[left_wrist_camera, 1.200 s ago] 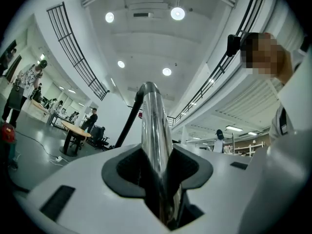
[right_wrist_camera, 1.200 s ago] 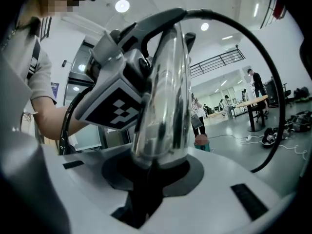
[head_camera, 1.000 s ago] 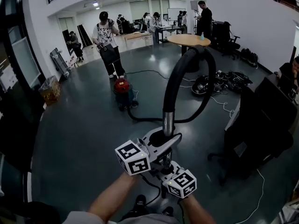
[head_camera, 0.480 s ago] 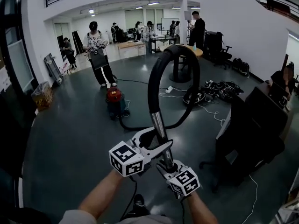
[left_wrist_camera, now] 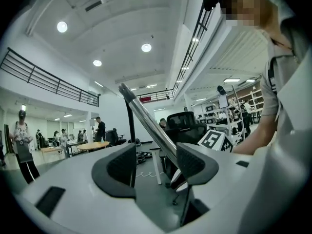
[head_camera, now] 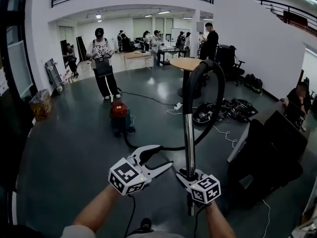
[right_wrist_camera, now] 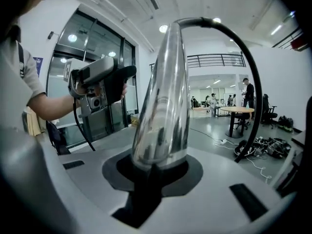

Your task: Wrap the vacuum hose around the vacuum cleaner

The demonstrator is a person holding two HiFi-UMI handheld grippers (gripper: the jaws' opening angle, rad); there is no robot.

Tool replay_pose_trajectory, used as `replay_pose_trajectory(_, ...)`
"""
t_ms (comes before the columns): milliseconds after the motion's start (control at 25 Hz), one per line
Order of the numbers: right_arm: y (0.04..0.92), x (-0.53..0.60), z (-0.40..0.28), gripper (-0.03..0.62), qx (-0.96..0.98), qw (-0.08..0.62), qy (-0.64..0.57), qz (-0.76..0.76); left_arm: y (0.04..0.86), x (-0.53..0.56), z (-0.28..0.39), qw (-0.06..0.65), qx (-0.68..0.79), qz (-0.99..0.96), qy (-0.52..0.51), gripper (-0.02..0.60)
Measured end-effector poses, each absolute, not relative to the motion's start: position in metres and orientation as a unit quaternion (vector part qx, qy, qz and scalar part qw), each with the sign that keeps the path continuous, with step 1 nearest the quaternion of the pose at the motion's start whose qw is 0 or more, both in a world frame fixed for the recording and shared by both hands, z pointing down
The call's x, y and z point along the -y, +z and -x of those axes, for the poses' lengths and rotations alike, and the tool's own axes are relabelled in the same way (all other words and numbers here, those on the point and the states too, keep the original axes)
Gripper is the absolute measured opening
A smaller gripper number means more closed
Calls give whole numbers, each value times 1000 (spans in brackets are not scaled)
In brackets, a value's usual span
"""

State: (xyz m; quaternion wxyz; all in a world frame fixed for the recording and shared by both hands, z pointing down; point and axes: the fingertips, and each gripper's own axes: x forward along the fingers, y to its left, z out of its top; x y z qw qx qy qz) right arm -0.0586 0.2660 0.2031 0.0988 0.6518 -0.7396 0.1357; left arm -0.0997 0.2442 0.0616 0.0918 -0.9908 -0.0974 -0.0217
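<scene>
From the head view my left gripper [head_camera: 163, 156] sits level with its jaws spread; they have just been opening, and nothing is pressed between the pads. Its own view [left_wrist_camera: 156, 165] adds what the head view leaves unclear: the metal tube [left_wrist_camera: 146, 118] slants across just beyond the tips and passes behind the right-hand jaw, clear of both pads. That view also catches the marker cube [left_wrist_camera: 214, 140] of the other gripper, just right of the tube.

Well ahead of the left gripper and a little to its left, the red-topped vacuum cleaner [head_camera: 118, 115] stands on the floor; only the head view shows it. The vacuum hose [head_camera: 215, 103] leaves the cleaner, runs along the floor ahead of both grippers, climbs on the far right of the tube and arches back over to the tube's top; none of it lies around the cleaner.

The metal tube [head_camera: 188, 133] stands upright, just right of the left gripper's tips. My right gripper [head_camera: 189, 175] is clenched on the tube's lower end; its own view [right_wrist_camera: 158, 167] confirms this, the shiny tube [right_wrist_camera: 165, 91] rising straight out of the closed jaws, with the hose [right_wrist_camera: 243, 52] curving away to the right. A cable pile [head_camera: 223, 110] lies far ahead of the right gripper.
</scene>
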Motion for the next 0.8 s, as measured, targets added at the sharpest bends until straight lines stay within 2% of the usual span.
replay_pose_trajectory(240,214,-227,43,80,717,197,130,-656,32,-208,89,193,133,972,-6,262)
replay_pose_trajectory(520,218,-172,31,74,701,267,123,-650,13,-171,73,332,165,929,-12,262)
replay_pose_trajectory(800,236,-124,25,74,705,333,137,-611,35,-134,52,393,216,888,-99,262)
